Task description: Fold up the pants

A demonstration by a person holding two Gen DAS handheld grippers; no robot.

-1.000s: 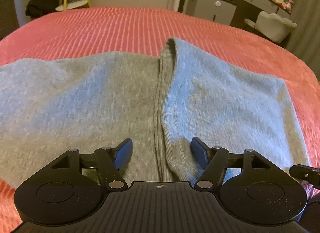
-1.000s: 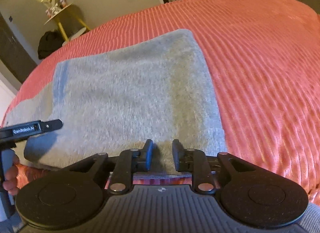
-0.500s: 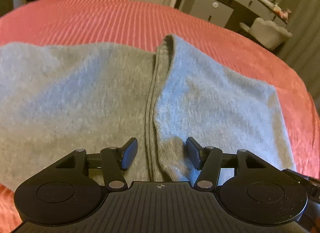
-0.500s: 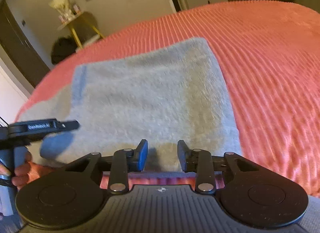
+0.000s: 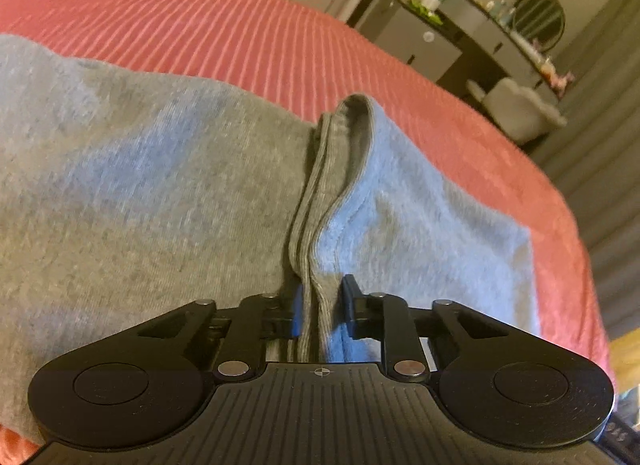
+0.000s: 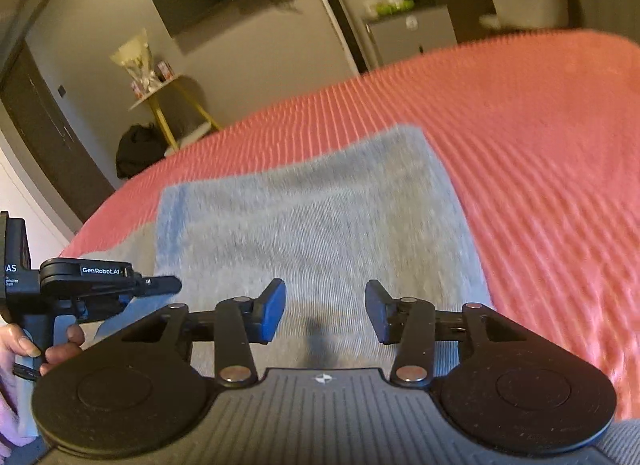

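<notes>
The grey knitted pants [image 5: 160, 193] lie flat on the bed with the ribbed coral-red cover [image 5: 248, 37]. The black left gripper [image 5: 320, 305] is at the near edge of the cloth, and its jaws are closed on the raised ribbed fold of the pants [image 5: 316, 225]. To the right, the folded part of the pants [image 6: 320, 225] covers the bed in front of the black right gripper [image 6: 325, 311]. Its jaws are spread apart with nothing between them, above the near hem. A grey dresser [image 5: 420, 45] stands behind the bed.
</notes>
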